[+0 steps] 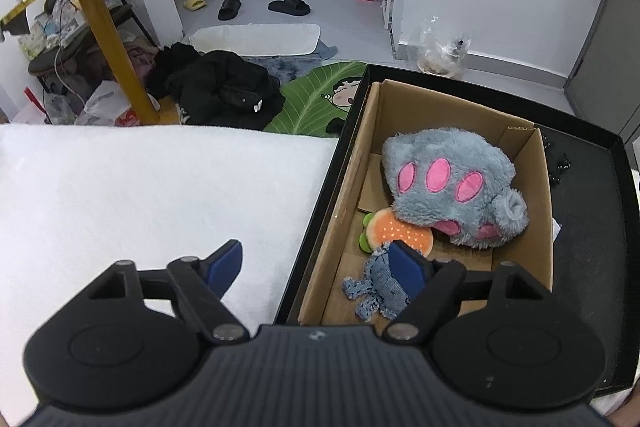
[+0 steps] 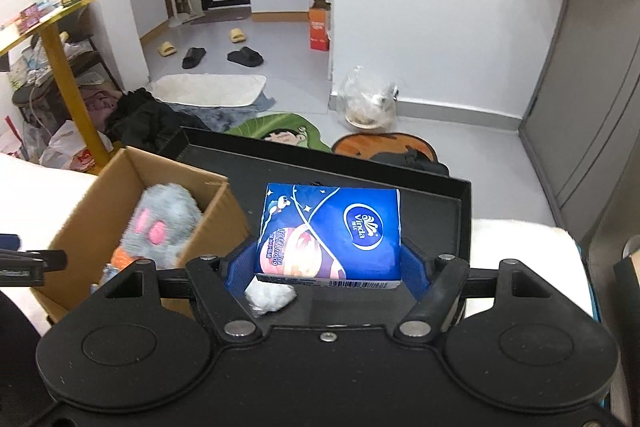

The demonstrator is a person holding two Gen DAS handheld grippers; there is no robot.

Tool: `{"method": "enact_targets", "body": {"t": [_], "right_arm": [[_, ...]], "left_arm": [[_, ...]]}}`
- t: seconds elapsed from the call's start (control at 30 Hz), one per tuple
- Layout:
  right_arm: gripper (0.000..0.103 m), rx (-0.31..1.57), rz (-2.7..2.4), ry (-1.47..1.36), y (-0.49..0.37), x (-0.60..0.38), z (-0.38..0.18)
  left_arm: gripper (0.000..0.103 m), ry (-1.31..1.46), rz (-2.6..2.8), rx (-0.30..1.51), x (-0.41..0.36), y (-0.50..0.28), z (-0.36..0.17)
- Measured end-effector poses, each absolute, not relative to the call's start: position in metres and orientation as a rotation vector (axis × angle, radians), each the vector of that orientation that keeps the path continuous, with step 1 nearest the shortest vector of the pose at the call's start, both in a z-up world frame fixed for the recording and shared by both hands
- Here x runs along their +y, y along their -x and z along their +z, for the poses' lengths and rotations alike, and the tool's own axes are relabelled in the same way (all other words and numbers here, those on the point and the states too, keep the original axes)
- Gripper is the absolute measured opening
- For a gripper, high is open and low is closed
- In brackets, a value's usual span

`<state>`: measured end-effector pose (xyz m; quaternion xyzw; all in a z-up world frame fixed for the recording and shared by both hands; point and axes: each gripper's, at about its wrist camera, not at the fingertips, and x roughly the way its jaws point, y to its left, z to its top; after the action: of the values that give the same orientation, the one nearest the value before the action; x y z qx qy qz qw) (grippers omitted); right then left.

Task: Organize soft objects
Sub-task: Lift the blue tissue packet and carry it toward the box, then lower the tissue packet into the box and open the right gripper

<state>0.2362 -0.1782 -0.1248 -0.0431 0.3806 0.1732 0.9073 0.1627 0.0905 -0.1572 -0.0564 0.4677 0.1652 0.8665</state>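
Blue plastic-wrapped Vinda tissue pack [image 2: 330, 233], light and squashy, sat clamped by its side edges in right gripper [image 2: 330, 263] right of brown cardboard box [image 2: 160, 187]; left gripper [image 1: 318, 267] gaped empty.

**Colours in the box and tray**

The plush paw [image 1: 452, 187] is grey with pink pads. The burger toy [image 1: 396, 233] is orange, dotted, with green edges. The small doll [image 1: 378, 287] is faded denim blue. The tissue pack [image 2: 330, 233] is deep blue with a white logo and pink swirl. The cardboard box [image 1: 544, 195] is brown, the tray [image 1: 592, 227] black, the bed [image 1: 140, 195] white.
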Motion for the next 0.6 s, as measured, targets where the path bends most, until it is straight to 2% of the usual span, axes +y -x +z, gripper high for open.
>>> {"method": "enact_targets", "body": {"t": [0.27,0.6], "right_arm": [[0.071,0.733,0.441,0.135,-0.223,-0.152,-0.104],[0.071,0.711,0.521,0.2,-0.212,-0.119,-0.092]], "left_arm": [[0.055,0.203,0.334,1.009,0.104,-0.162,-0.163],[0.034,0.248,0.31,1.026,0.113,-0.162,-0.17]]}}
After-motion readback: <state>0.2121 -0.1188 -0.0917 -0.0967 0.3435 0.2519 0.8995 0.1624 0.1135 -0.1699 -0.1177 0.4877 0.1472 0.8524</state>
